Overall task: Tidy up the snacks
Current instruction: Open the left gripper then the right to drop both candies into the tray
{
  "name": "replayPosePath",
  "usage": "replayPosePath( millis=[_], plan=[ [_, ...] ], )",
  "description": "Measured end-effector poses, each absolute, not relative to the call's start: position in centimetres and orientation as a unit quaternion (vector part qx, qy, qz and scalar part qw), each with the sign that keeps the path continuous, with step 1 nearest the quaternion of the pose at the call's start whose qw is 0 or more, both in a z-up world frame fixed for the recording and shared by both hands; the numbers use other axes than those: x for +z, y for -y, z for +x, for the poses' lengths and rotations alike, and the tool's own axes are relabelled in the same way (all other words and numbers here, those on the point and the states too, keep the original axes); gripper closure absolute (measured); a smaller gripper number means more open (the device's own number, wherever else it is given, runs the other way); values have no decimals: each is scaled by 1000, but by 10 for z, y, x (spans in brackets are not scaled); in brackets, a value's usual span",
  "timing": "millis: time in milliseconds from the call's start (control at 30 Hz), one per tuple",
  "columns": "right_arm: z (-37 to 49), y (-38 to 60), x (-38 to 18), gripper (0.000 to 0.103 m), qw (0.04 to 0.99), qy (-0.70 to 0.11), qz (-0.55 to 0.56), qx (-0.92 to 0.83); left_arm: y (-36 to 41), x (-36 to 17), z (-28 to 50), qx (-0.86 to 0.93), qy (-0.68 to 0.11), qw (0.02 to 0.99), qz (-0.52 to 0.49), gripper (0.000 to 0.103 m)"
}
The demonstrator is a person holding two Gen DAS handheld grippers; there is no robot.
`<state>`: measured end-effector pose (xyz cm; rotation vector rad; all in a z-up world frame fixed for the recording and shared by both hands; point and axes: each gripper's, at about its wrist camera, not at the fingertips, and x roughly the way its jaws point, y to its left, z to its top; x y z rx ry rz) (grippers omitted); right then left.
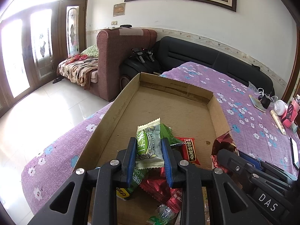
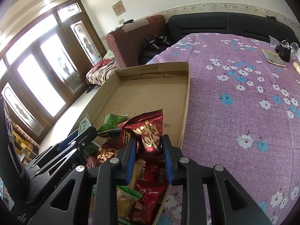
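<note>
A shallow cardboard box lies on a purple flowered tablecloth; its far half is bare and a heap of wrapped snacks fills its near end. My left gripper is shut on a pale green lime candy packet, held upright above the heap. My right gripper is shut on a dark red foil snack packet with gold characters, lifted over the pile. Each gripper shows in the other's view: the right gripper with red foil, the left gripper with the green packet. Red and green packets lie beneath.
The cardboard box sits near the table's left edge, above a white tiled floor. On the tablecloth at the far right lie a notebook, a black clip and small jars. A phone lies at the right. Sofas stand behind.
</note>
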<state>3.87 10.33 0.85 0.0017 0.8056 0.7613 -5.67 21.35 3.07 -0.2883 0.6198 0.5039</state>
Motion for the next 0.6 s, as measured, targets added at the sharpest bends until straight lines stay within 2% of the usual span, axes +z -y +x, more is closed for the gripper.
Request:
replayPosePath(
  millis=[167,433,500,600],
  plan=[
    [37,-102,12,72,852,-378,2,362,-214,31,-59,241,-298,913,-141,75],
    [36,-98,16,71,854,-374,8,362,-215,33,-62,236,-292,915,-146,74],
    [36,-96,18,71,854,-372,12,363,-215,35,-63,235,-288,916,-147,65],
    [36,-94,21,71,856,-369,16,362,-214,37,-67,234,-280,920,-145,58]
  ],
)
